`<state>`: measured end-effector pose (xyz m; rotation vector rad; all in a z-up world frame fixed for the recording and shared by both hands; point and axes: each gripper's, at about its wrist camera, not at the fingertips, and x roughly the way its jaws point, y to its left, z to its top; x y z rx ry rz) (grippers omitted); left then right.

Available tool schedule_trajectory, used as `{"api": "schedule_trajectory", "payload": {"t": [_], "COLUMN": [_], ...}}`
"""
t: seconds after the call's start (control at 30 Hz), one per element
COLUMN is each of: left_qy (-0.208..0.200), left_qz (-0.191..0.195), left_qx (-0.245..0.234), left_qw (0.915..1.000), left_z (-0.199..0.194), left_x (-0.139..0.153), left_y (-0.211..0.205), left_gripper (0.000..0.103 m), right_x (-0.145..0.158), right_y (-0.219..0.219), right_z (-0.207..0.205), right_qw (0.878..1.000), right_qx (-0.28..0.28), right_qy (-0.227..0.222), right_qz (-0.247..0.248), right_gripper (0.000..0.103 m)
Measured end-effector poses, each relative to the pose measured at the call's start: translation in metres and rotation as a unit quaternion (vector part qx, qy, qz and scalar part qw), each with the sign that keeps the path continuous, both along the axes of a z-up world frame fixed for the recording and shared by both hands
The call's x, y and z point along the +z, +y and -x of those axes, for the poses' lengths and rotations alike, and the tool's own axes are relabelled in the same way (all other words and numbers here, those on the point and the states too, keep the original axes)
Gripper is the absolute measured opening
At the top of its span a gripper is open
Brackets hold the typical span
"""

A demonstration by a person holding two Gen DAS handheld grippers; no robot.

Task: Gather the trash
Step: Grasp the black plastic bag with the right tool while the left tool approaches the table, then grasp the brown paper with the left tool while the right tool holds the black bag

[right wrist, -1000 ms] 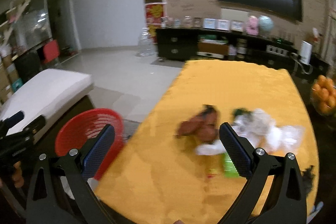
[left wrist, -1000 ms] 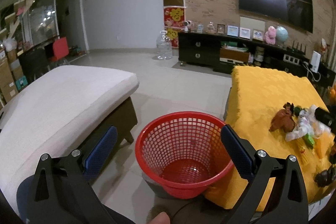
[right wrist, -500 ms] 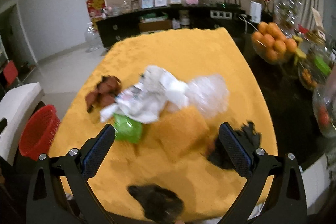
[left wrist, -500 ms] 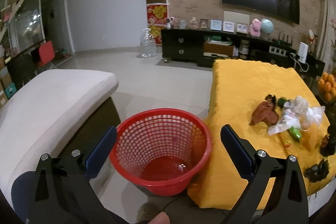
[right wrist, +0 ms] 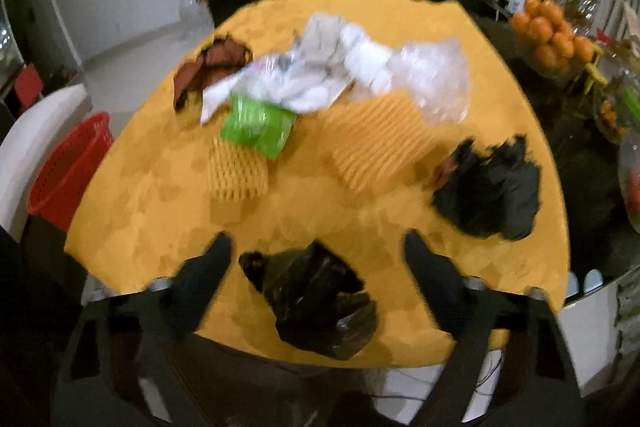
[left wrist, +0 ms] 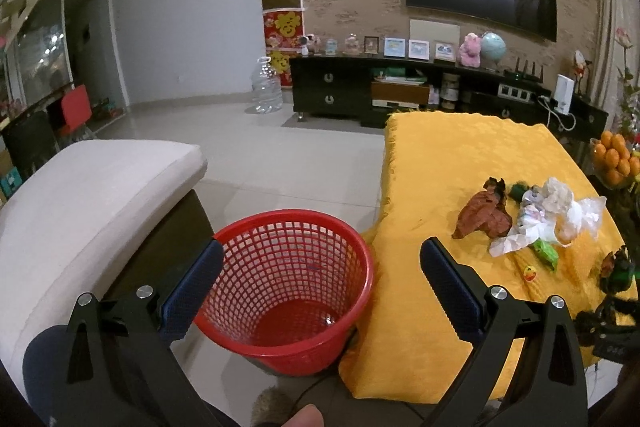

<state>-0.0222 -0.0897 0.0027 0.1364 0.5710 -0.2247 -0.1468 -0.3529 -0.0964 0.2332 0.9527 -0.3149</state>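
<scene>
A red mesh basket stands on the floor beside the yellow-clothed table, and my left gripper hovers open above its rim with nothing in it. On the cloth lie several pieces of trash: brown wrapping, white paper and plastic, a green packet, yellow foam nets and a black crumpled bag. My right gripper points down over a second black bag near the front edge. Its jaws are closing, the bag lies between them, and the pads stand clear of it.
A pale cushioned sofa flanks the basket on the left. A bowl of oranges and glassware sit on the dark surface right of the table. A black TV cabinet lines the far wall, with a water jug on the floor.
My right gripper swung right across the table and dropped toward the front edge, coming over the near black bag with its jaws narrowing. The left gripper drifted slightly, and the basket shifted left in its view.
</scene>
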Motion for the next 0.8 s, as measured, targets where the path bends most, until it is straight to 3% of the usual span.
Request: {"api": "schedule_trajectory", "payload": {"t": [0.23, 0.53, 0.8], "left_qy": [0.007, 0.024, 0.046], "left_qz": [0.004, 0.009, 0.006], "left_qx": [0.001, -0.024, -0.075], "left_qw": [1.0000, 0.9994, 0.9961], "left_z": [-0.002, -0.004, -0.028], "left_x": [0.000, 0.000, 0.012], "left_y": [0.007, -0.002, -0.044], "left_gripper": [0.095, 0.095, 0.095], "right_x": [-0.008, 0.003, 0.035], "right_y": [0.000, -0.009, -0.016], "right_z": [-0.006, -0.015, -0.034], "right_qw": [1.000, 1.000, 0.999], "right_qx": [0.004, -0.002, 0.007], "right_qy": [0.012, -0.011, -0.038], "right_qz": [-0.009, -0.009, 0.005], "right_gripper": [0.043, 0.038, 0.038]}}
